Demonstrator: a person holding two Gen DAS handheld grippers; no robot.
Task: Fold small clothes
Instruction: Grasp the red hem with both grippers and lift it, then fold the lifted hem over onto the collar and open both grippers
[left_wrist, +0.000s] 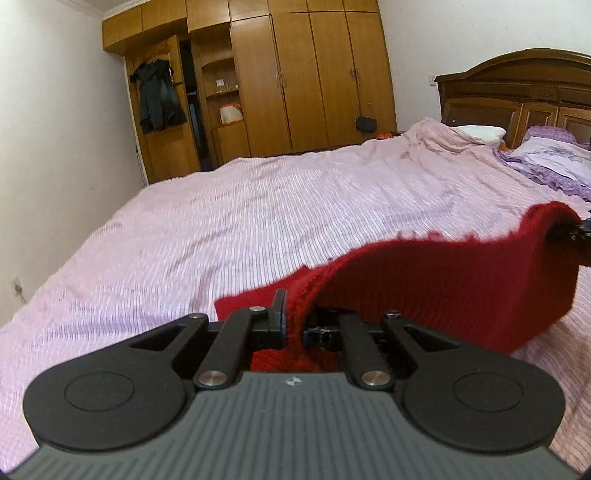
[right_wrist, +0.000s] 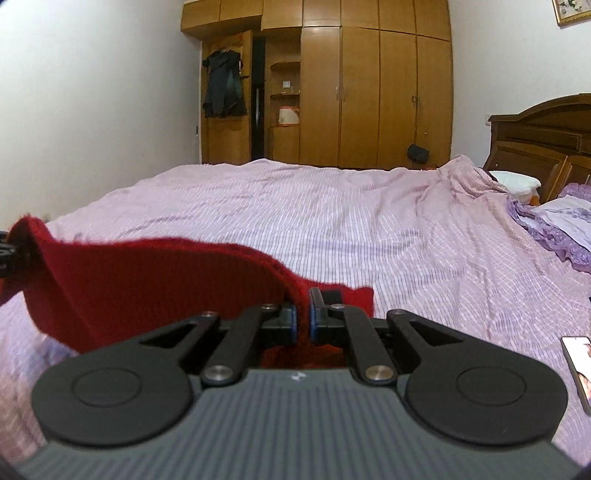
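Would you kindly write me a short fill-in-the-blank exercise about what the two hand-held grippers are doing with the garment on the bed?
1. The knitted garment held up between the two tools is ____ in colour.
2. The left hand-held gripper and the right hand-held gripper are each ____ on an edge of it.
3. Below it lies a pink striped ____ covering the bed.
4. Against the far wall stands a wooden ____ with several doors.

Missing words: red; shut; bedspread; wardrobe
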